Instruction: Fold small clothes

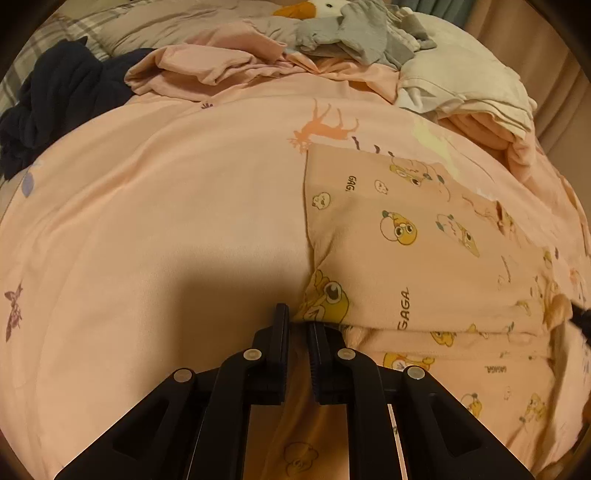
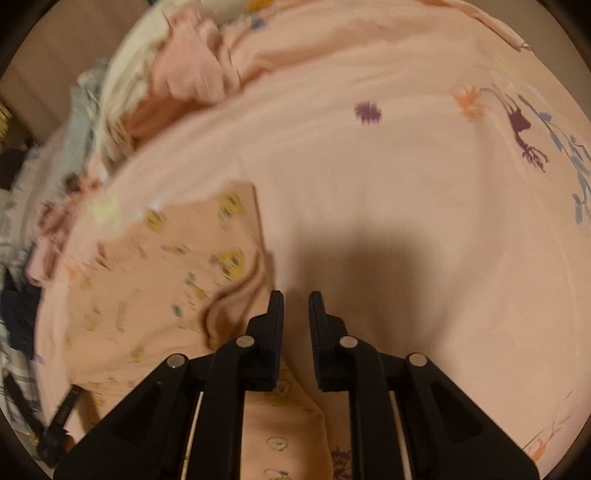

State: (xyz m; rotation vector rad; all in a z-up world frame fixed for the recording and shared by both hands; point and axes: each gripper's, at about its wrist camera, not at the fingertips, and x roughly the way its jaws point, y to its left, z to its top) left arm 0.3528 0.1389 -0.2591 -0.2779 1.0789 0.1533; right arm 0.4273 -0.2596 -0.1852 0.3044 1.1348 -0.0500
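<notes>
A small peach garment (image 1: 424,258) printed with yellow cartoon ducks and "GAGA" lies flat on the pink bedcover (image 1: 166,221). My left gripper (image 1: 298,321) is shut on its near left corner, and cloth hangs down between and under the fingers. At the far right edge of the left wrist view, the dark tip of my right gripper (image 1: 581,319) meets bunched fabric on the garment's other side. The right wrist view is blurred. There the garment (image 2: 166,277) spreads to the left, and my right gripper (image 2: 296,299) stands nearly closed, with a fold of it drawn in under the fingers.
Other laundry is heaped at the far side of the bed: dark navy clothes (image 1: 55,107), a crumpled pink cloth (image 1: 207,62), a grey garment (image 1: 362,33) and folded cream cloth (image 1: 461,81). A plush toy (image 1: 314,7) lies behind them. The bedcover (image 2: 406,166) runs on to the right.
</notes>
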